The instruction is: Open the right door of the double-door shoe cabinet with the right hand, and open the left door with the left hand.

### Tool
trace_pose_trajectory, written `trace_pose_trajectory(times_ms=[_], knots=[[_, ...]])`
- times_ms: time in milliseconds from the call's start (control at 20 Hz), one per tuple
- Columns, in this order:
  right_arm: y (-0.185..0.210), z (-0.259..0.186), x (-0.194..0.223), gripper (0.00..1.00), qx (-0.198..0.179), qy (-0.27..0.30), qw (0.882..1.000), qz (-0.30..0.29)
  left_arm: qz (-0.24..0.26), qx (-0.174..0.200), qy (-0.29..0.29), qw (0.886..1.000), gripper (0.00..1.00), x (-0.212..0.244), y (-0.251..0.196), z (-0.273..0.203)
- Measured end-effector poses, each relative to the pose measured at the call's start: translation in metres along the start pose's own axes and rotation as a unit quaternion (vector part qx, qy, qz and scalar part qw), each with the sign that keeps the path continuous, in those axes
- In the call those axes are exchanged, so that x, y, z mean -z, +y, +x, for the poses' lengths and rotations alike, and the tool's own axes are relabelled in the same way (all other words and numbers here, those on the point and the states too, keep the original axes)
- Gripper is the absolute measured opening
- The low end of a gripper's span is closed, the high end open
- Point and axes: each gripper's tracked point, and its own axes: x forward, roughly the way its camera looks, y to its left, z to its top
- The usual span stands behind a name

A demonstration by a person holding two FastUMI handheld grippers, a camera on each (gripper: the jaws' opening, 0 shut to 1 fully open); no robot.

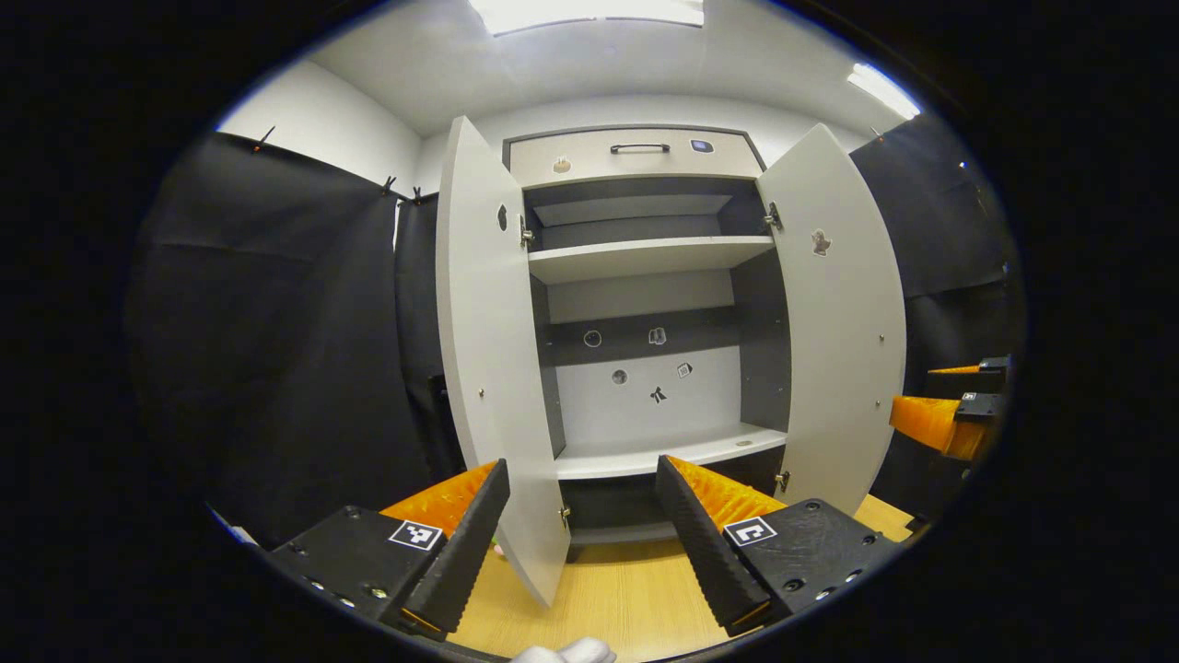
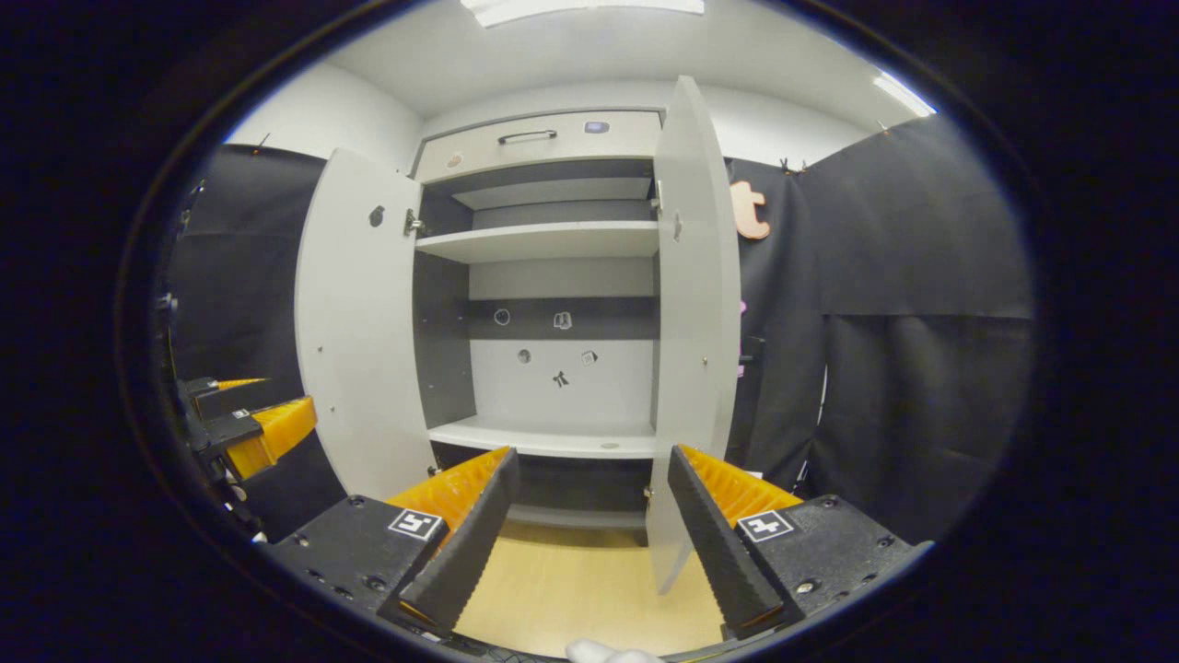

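Observation:
The grey double-door shoe cabinet [image 1: 645,258] stands ahead with both doors swung outward. In the left gripper view the left door [image 1: 488,368] stands edge-on, and its lower edge falls between the spread fingers of my left gripper [image 1: 585,543], which is open and not pressing on it. The right door [image 1: 843,322] stands wide open, with my right gripper [image 1: 926,396] beside its outer edge. In the right gripper view the right door [image 2: 695,322] is edge-on, close by the right-hand finger of my open right gripper [image 2: 589,543]. The left door [image 2: 355,341] and left gripper [image 2: 276,405] are at the left.
A drawer with a dark handle [image 1: 639,147] tops the cabinet. Inside are two pale shelves [image 1: 663,451] and a back panel with small stickers. Black cloth walls [image 1: 276,350] flank both sides. A light wooden surface [image 1: 626,589] lies in front of the cabinet.

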Motion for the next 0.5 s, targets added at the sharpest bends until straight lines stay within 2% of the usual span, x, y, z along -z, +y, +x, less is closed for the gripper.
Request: trace_pose_trajectory(times_ms=[50, 100, 150, 500], knots=[[-0.0005, -0.0007, -0.0012, 1.0, 0.003, -0.001, 1.0, 0.003, -0.001, 0.002, 0.002, 1.0, 0.95, 0.0015, -0.0014, -0.0009], [-0.0009, -0.0018, -0.0017, 1.0, 0.005, -0.002, 1.0, 0.004, -0.003, 0.003, 0.0, 1.0, 1.0, 0.0014, -0.0014, -0.0015], [-0.0012, -0.0024, -0.003, 1.0, 0.008, -0.005, 1.0, 0.005, -0.004, 0.003, -0.001, 1.0, 0.95, 0.0011, -0.002, -0.0014], [0.0039, -0.0049, -0.0034, 1.0, 0.012, -0.008, 1.0, 0.002, -0.008, 0.007, -0.003, 1.0, 0.95, 0.0005, -0.0011, -0.0033]])
